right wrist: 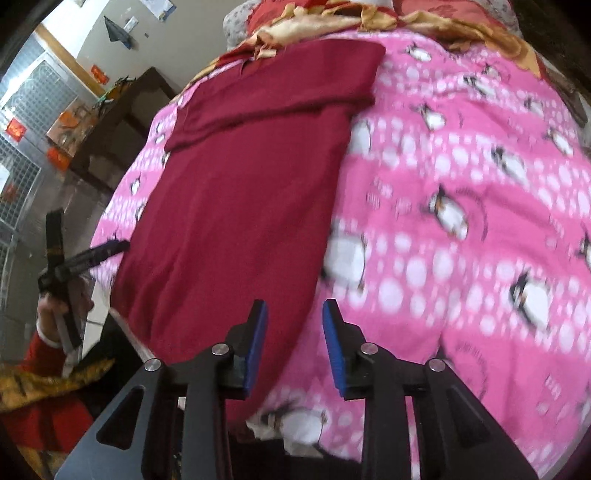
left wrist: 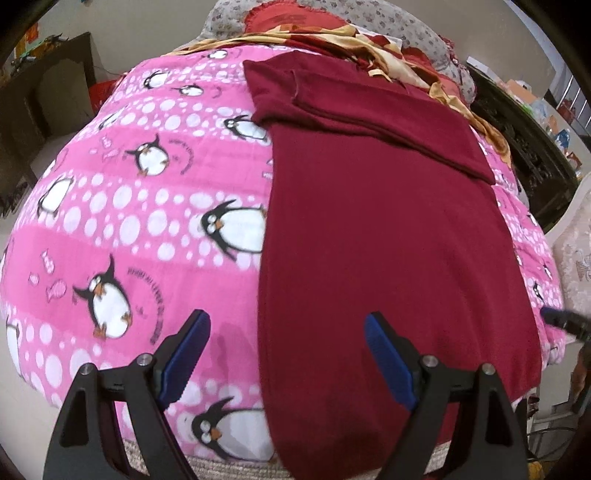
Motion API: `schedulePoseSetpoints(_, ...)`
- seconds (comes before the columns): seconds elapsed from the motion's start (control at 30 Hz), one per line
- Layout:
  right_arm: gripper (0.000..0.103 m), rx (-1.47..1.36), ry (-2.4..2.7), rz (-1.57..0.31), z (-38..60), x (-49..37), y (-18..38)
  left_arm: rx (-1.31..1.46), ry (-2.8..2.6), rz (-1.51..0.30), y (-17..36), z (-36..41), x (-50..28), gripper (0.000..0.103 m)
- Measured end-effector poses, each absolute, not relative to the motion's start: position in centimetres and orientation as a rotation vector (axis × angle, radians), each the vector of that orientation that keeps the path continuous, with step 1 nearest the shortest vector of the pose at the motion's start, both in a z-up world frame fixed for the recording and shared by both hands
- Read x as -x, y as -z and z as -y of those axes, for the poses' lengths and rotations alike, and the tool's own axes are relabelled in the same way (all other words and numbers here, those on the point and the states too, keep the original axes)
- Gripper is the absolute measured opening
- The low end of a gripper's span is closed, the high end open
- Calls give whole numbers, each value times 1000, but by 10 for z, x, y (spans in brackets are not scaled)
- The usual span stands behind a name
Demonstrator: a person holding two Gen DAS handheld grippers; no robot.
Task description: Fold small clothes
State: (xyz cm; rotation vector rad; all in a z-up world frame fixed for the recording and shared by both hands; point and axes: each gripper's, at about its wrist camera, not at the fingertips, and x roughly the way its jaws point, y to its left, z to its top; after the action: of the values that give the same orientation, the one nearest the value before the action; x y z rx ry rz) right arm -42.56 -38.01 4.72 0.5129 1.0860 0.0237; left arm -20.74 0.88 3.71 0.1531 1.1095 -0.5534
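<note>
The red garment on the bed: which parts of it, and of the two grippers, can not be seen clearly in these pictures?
- Red garment: near hem, left wrist view, cut off by the bottom edge and the left gripper.
- Far collar end, right wrist view: partly under a yellow cloth.
- Penguin blanket, right wrist view: motion blurred.
- Right gripper, left wrist view: only a blurred tip at the right edge.
</note>
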Motion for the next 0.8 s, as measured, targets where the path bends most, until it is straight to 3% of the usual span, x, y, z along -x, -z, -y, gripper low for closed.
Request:
schedulePoseSetpoints(0.47, 56, -644, -55, -1071, 360, 441, -24, -167, 557, -1139, -32, -19, 219, 89)
schedulePoseSetpoints(0.57, 37, -543, -79, -1053, 352, 438, -40, -175, 572, -1151, -32, -19, 224, 89)
schedulePoseSetpoints(0.8, 34, -495, -57, -1063, 360, 439, -42, -191, 596, -1184, -26, -21, 234, 89)
